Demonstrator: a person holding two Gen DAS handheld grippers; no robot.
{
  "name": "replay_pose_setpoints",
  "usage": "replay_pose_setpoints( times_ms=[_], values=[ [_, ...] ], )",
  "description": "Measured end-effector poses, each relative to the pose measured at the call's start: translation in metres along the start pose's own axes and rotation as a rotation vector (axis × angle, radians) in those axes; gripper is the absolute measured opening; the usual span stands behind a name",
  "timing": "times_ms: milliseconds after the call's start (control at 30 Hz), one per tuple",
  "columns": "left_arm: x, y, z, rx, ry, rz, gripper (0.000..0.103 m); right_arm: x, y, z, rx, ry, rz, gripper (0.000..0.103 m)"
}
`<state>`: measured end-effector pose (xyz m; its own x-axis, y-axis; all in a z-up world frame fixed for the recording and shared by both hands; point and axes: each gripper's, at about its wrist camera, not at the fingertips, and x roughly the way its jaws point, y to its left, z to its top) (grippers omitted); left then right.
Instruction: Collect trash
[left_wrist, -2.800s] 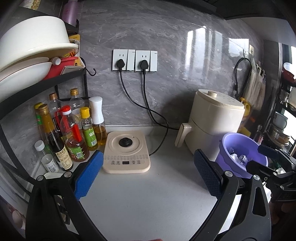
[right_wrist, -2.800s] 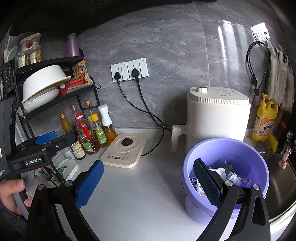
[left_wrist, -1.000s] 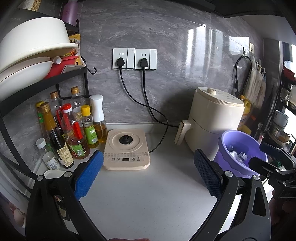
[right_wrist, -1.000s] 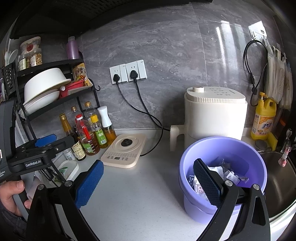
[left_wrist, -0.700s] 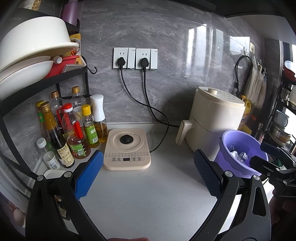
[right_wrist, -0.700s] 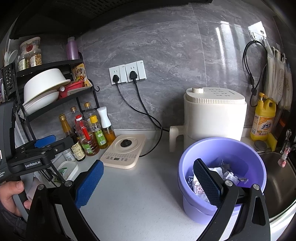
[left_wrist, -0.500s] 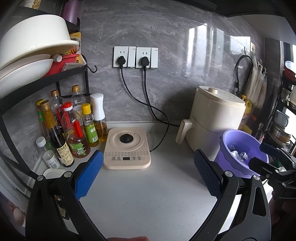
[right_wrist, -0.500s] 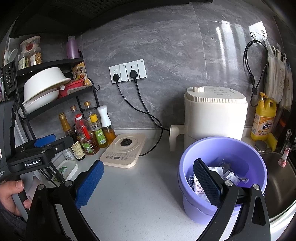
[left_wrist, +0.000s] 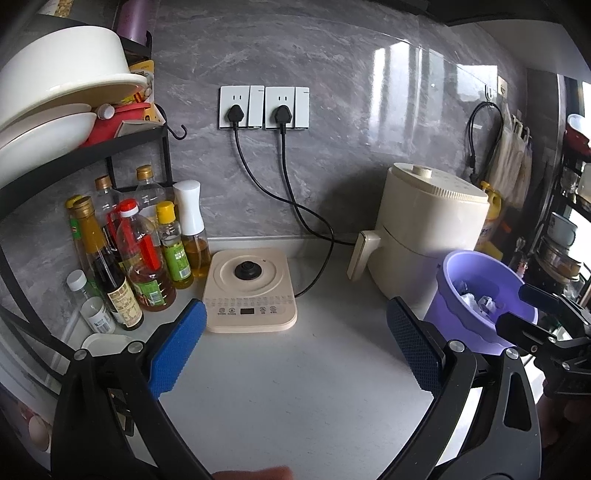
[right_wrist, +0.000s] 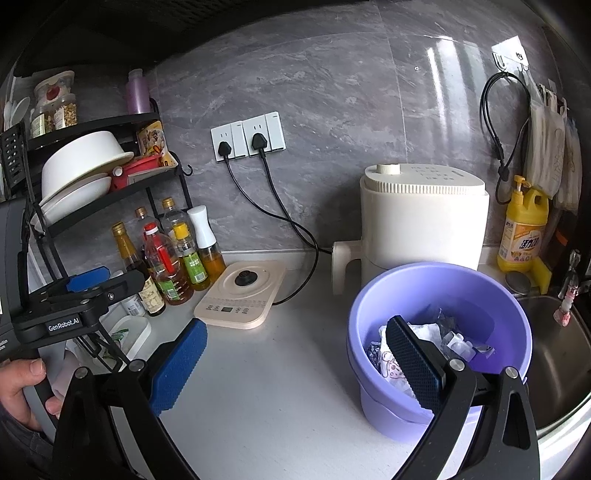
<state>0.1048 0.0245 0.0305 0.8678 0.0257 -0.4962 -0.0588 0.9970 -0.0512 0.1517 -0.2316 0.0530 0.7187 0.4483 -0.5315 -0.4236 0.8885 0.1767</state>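
Observation:
A purple plastic bin (right_wrist: 461, 291) stands on the white counter at the right, with crumpled wrappers and paper (right_wrist: 436, 339) inside. In the left wrist view the same bin (left_wrist: 465, 321) sits right of the air fryer. My right gripper (right_wrist: 295, 362) is open and empty, hovering above the counter with its right finger over the bin's near rim. My left gripper (left_wrist: 295, 349) is open too, empty, above the bare counter in front of the induction base. The left gripper's body (right_wrist: 70, 314) shows at the left of the right wrist view, held by a hand.
A cream induction base (left_wrist: 251, 288) sits at the back, its cord plugged into the wall sockets (left_wrist: 264, 107). Several oil and sauce bottles (left_wrist: 140, 254) crowd under a black rack with bowls (left_wrist: 55, 85). A cream air fryer (right_wrist: 421, 218), a yellow detergent bottle (right_wrist: 522, 225) and a sink (right_wrist: 554, 343) lie right.
Both views have drifted only slightly; the bin sits a touch further left in the right wrist view than 2.8 s ago. Both grippers have stayed open and empty.

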Motion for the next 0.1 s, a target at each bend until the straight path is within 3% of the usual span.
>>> replay_pose_setpoints(
  times_ms=[100],
  values=[
    [-0.0024,0.0019,-0.0033,0.005,0.006,0.004,0.097,0.0045,0.0022,-0.0019,-0.001,0.012,0.008,0.095]
  ],
)
